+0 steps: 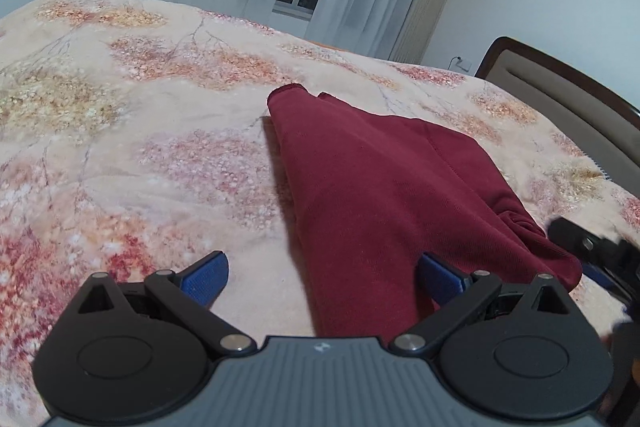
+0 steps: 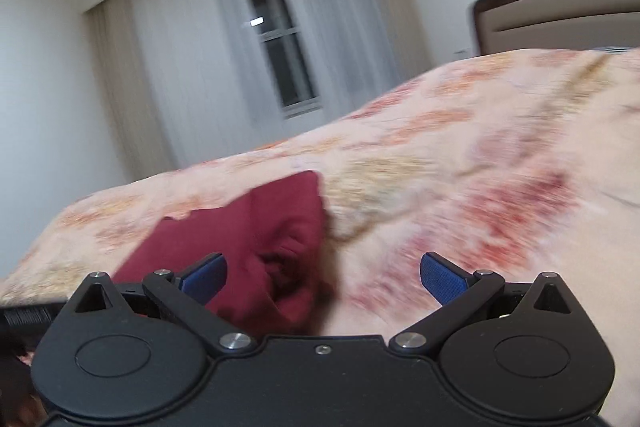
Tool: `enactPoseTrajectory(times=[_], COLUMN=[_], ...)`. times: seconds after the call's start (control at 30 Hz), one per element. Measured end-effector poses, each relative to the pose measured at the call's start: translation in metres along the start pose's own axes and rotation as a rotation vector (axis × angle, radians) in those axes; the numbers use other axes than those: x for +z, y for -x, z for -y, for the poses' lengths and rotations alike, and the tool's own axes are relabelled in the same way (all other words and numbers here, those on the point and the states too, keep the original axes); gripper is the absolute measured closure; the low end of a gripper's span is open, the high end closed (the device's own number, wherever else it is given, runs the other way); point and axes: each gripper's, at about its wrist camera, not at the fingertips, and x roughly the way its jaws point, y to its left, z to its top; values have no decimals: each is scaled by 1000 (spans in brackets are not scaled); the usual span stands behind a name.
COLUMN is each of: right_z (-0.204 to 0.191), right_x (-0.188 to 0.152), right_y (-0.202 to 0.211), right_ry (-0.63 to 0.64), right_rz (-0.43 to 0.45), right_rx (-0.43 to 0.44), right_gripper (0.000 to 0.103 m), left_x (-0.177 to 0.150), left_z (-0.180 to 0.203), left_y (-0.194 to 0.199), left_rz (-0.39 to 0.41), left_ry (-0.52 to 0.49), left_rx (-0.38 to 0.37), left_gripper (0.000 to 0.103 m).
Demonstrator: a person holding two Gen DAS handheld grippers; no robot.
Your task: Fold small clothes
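While the dark red folded knit garment (image 1: pixel 372 195) lies on the floral beige bedspread (image 1: pixel 132 131), the left gripper (image 1: pixel 324 277) and right gripper (image 2: pixel 323 277) hover spread apart, apparently empty in the blur.

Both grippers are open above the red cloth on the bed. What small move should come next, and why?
Probably lower the left gripper onto the near edge of the red cloth and close on it. Its fingers are open and empty, and the cloth lies on the blanket folded lengthwise, so another fold seems due. The right gripper view is blurred, so it looks less settled.
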Motion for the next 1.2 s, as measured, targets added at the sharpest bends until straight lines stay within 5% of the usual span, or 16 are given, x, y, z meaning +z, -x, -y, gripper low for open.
enactPoseTrajectory(times=[0.23, 0.83, 1.2], right_z=[4, 32, 27], right_x=[-5, -30, 18], right_y=[-64, -26, -43], right_ry=[33, -56, -38], right_rz=[-178, -101, -76], right_rx=[-33, 94, 194], right_gripper=[1, 1, 0], left_x=[-5, -8, 50], left_z=[-6, -12, -8], left_y=[-2, 19, -3], left_rz=[4, 36, 52], left_ry=[5, 0, 40], left_rx=[-13, -50, -47], left_gripper=[0, 0, 0])
